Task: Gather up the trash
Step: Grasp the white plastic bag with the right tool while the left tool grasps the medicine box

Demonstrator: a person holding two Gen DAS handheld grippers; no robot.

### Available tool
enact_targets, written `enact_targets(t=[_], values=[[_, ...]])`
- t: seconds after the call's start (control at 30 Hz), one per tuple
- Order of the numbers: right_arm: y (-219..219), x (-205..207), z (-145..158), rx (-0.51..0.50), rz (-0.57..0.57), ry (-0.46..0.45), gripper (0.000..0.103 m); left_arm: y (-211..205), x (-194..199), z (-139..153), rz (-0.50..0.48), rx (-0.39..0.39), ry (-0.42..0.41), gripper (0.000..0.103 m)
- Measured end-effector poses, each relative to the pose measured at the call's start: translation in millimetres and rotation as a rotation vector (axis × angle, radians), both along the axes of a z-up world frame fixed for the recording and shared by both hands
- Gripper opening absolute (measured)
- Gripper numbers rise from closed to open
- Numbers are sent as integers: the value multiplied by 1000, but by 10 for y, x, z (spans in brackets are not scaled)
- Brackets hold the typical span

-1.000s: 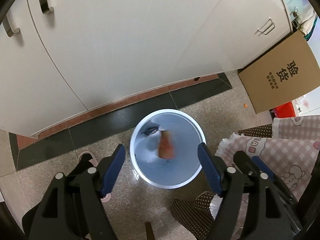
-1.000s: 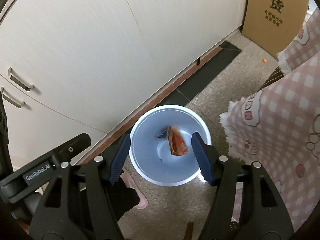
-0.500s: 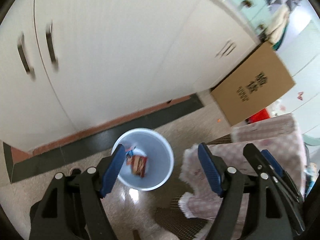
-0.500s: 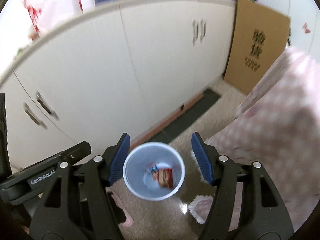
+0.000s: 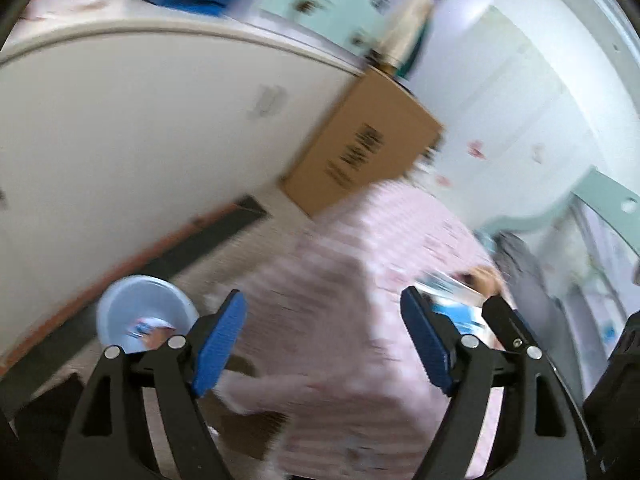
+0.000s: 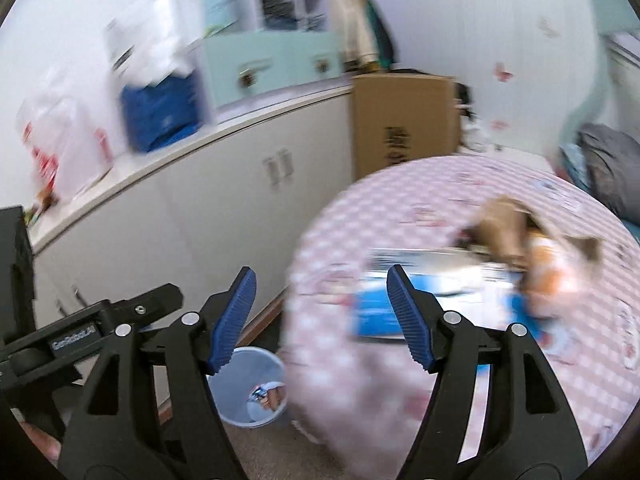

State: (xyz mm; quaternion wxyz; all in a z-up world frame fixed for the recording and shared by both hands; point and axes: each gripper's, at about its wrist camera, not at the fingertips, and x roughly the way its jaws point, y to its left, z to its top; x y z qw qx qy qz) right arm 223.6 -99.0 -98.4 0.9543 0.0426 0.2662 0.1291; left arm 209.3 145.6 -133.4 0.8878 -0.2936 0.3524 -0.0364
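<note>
Your left gripper (image 5: 324, 340) and right gripper (image 6: 320, 320) have just been opening, both empty; blurred trash, perhaps wrappers (image 6: 264, 396), sits in the bin (image 6: 244, 412).

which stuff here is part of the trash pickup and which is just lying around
Part of the job:
- bin, wrappers already inside
- blue and white packet on the pink checked cloth
- torn brown paper beside it

Just lying about:
- cardboard box
- white cupboards
- blue crate
</note>
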Motion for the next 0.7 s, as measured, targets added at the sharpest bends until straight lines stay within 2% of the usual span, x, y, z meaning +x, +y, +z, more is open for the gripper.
enact_targets(t=[0.17, 0.3, 0.43, 0.53, 0.7], values=[[-719, -91, -12, 50, -149, 3, 68, -764, 291, -107, -134, -16, 10, 78], [-1211, -76, -150, 114, -241, 47, 68, -1117, 490, -197, -171, -9, 35, 78], [-1547, -14, -303, 197, -295, 94, 73, -1248, 611, -264, -196, 1, 24, 78], [-1652, -17, -395, 237, -302, 114, 73, -1279, 689, -268, -193, 24, 12, 78], [-1735, 104, -477, 310, -301, 140, 74, -1258, 766, -261, -210, 1, 13, 78]])
